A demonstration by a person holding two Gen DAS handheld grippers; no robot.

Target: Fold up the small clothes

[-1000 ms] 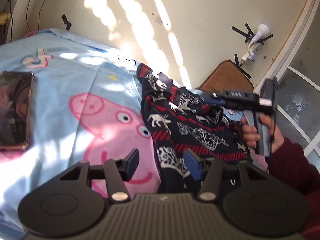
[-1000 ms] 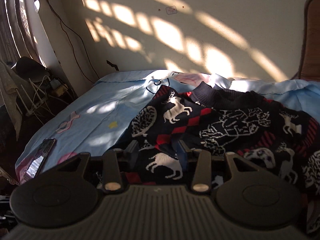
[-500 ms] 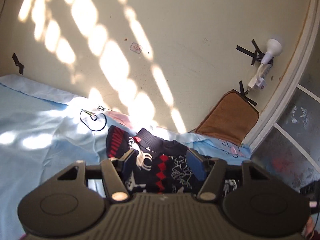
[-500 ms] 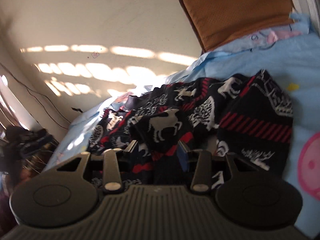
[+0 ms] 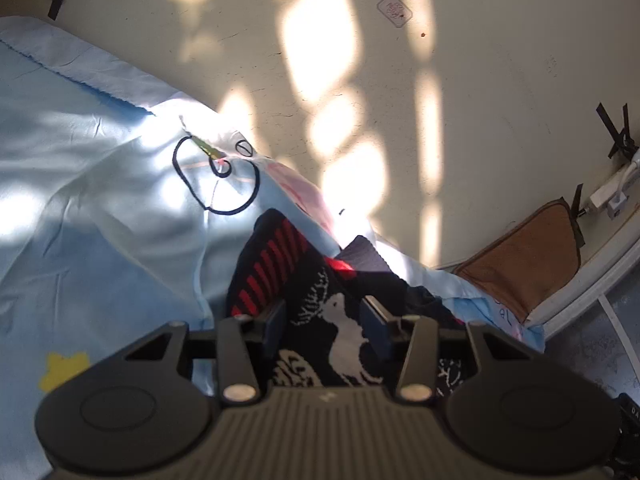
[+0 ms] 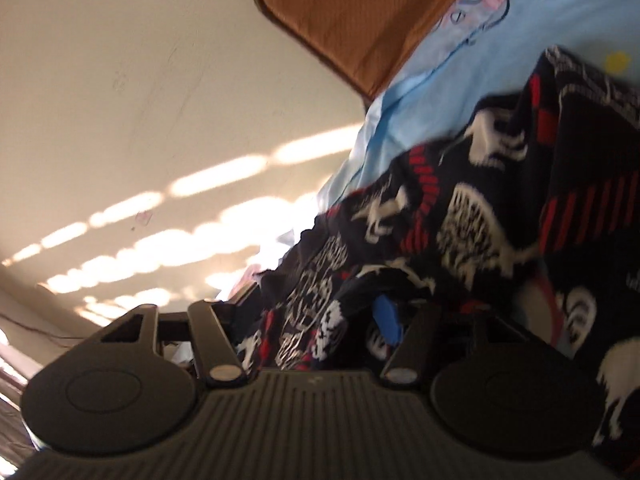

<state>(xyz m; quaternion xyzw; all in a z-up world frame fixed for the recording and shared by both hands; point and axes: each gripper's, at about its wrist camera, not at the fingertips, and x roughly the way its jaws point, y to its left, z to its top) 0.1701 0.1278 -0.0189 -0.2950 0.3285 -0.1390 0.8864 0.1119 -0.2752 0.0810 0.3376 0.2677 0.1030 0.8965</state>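
Since the earlier pictures, both tongs have been swung across the bed: the phone and the pink cartoon pig seen by the left wrist are no longer in its view, and the right wrist view has been rolled so that the bed now slants up toward 2 o'clock.

The left tongs (image 5: 324,320) have just been closing, and dark sweater (image 5: 316,304) fabric with a white deer figure is seen between the two fingers; whether the pads actually press on it cannot be told. The right tongs (image 6: 316,312) have just been opening, with bunched sweater cloth lying between the fingers; the blue pad at the right finger is partly covered by fabric, the picture is blurred, and a grip cannot be confirmed.

Outward from the left tongs, a red-striped cuff is seen at 11 o'clock, and the collar at 1 o'clock, lying near the wall (image 5: 480,120). The sweater is spread in loose heaps on the light blue bedsheet (image 5: 100,220), with a brown cushion (image 6: 352,12) propped at the bed's far corner.

By judgement, the folding is at an early stage: no flat, squared fold is visible, the fabric is rumpled, and straightening and all folds appear to remain.
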